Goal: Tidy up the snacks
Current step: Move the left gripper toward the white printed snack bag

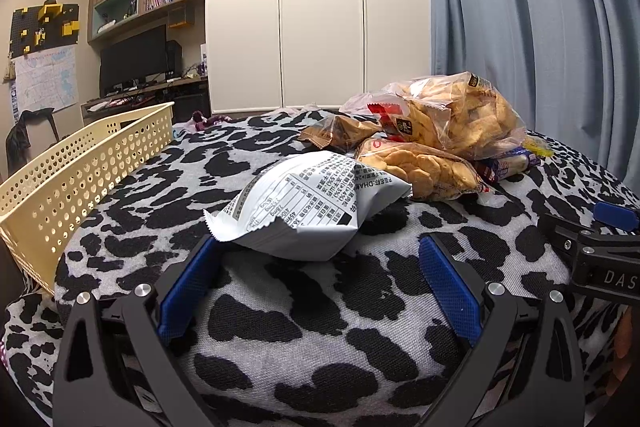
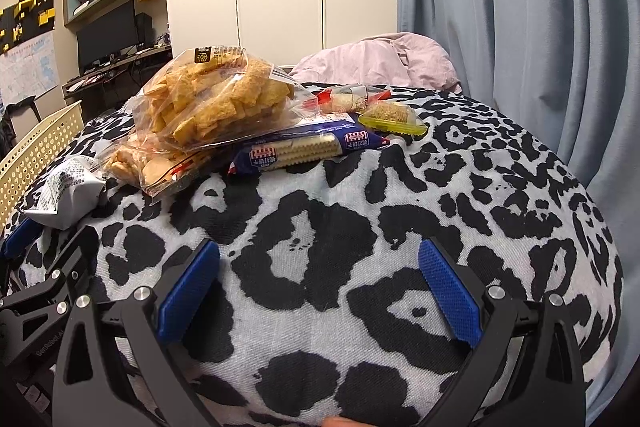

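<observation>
A white snack packet [image 1: 308, 203] with black print lies on the leopard-print bed cover, just ahead of my open left gripper [image 1: 320, 247]; its corner nearly touches the left blue pad [image 1: 188, 283]. Behind it is a pile: a big clear bag of golden crisps [image 1: 456, 115], a bag of round biscuits [image 1: 420, 167] and a small brown packet [image 1: 344, 133]. From the right wrist view my right gripper [image 2: 320, 255] is open over bare cover, well short of the crisps bag [image 2: 216, 99], a blue cracker pack [image 2: 304, 149], a yellow-green bar [image 2: 394, 119] and the white packet [image 2: 68, 191].
A cream perforated basket [image 1: 84, 171] stands at the bed's left edge, also seen in the right wrist view [image 2: 36, 151]. A pink pillow [image 2: 380, 59] lies at the far end. Blue curtains [image 1: 532, 19] hang on the right; white wardrobe and a desk stand behind.
</observation>
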`<action>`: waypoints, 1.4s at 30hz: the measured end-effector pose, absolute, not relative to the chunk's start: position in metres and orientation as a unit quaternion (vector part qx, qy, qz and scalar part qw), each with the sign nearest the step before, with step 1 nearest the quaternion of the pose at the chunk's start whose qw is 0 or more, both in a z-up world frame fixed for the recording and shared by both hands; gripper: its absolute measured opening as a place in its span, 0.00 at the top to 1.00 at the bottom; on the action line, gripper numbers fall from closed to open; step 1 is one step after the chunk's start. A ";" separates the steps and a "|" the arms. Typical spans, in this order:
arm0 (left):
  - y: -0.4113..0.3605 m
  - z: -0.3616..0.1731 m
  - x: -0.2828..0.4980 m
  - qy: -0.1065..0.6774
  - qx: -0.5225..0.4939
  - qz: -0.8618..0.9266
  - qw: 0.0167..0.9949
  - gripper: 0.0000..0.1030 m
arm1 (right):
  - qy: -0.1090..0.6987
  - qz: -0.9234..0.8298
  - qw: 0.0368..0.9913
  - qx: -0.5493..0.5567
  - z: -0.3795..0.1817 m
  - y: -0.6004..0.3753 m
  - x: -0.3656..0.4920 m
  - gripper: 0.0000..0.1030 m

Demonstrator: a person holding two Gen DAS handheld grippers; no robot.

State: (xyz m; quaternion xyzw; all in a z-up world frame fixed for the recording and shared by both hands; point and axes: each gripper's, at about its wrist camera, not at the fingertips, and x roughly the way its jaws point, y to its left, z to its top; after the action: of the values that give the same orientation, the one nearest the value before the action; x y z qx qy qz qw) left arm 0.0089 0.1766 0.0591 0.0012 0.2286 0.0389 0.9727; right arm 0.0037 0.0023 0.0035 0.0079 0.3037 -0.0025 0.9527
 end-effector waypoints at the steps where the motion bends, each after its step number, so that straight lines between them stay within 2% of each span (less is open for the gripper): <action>1: 0.177 0.059 0.009 0.225 0.001 0.039 0.974 0.02 | 0.303 -0.003 0.953 0.008 0.003 0.003 0.003 0.05; 25: 0.173 0.057 0.002 0.229 0.001 0.047 0.972 0.02 | 0.301 -0.009 0.954 0.011 0.002 0.004 0.000 0.05; 42: 0.181 0.076 0.032 0.316 -0.002 0.037 0.948 0.02 | 0.312 -0.004 0.950 0.010 0.006 0.002 0.002 0.05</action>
State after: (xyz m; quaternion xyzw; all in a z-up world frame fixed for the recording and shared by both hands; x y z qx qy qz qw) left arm 0.0318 0.1805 0.0759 -0.0018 0.3157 0.0368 0.9481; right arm 0.0019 0.0022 0.0060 0.0100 0.3118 -0.0040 0.9501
